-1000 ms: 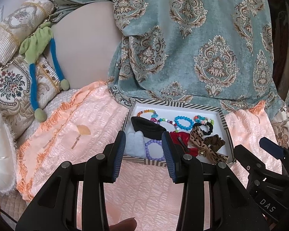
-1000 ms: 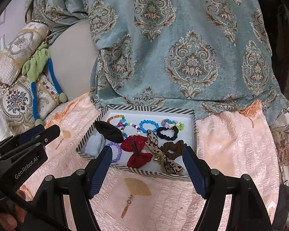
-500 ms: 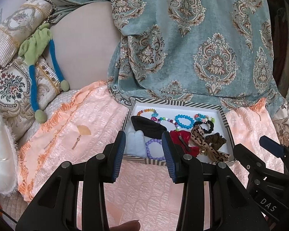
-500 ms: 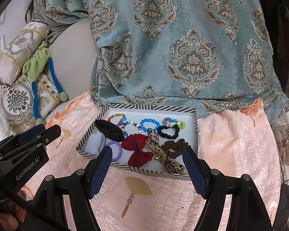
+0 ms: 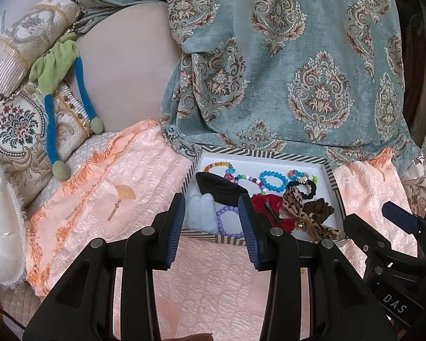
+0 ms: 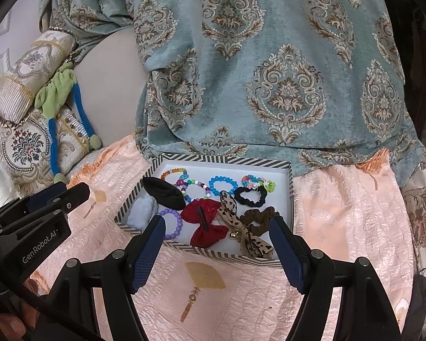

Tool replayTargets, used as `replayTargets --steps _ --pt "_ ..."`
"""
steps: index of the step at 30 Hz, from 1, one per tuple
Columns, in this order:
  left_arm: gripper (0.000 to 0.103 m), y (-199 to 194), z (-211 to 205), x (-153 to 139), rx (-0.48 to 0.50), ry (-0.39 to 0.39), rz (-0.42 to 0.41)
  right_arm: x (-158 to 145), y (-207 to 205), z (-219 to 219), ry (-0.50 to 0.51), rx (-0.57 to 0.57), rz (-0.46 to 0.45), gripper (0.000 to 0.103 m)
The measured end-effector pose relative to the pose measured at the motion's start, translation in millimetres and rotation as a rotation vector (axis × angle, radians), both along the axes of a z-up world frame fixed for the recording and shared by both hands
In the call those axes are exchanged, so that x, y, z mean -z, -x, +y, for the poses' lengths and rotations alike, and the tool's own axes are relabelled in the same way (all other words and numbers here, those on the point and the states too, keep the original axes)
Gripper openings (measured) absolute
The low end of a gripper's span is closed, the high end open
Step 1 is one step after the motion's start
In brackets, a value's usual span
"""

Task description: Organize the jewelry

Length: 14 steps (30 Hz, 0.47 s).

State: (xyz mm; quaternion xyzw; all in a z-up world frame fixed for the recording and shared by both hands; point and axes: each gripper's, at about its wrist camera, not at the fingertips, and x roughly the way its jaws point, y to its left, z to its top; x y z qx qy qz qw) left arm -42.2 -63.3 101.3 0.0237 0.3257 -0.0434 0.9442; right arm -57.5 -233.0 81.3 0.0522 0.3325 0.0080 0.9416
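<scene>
One teal damask throw point(image 6: 269, 65) hangs behind a peach quilted bedspread point(image 6: 340, 227). On the bedspread sits one shallow striped-rim tray point(image 6: 227, 161) holding all the jewelry and hair pieces: five beaded bracelets, among them a blue one point(image 6: 223, 184) and a lilac one point(image 6: 176, 221), two scrunchies, black point(image 6: 250, 196) and brown point(image 6: 260, 218), one red bow clip point(image 6: 204, 224), one leopard-print ribbon bow point(image 6: 241, 227) and one black pouch point(image 6: 164, 193). Two grippers hover short of it, left gripper point(image 5: 211, 231) and right gripper point(image 6: 217, 253), both with jaws apart and empty.
</scene>
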Motion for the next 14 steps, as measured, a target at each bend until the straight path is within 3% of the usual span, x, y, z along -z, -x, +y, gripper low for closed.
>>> replayTargets --steps 14 --pt "0.038 -4 2 5 0.008 0.02 0.006 10 -2 -13 -0.019 0.008 0.012 0.073"
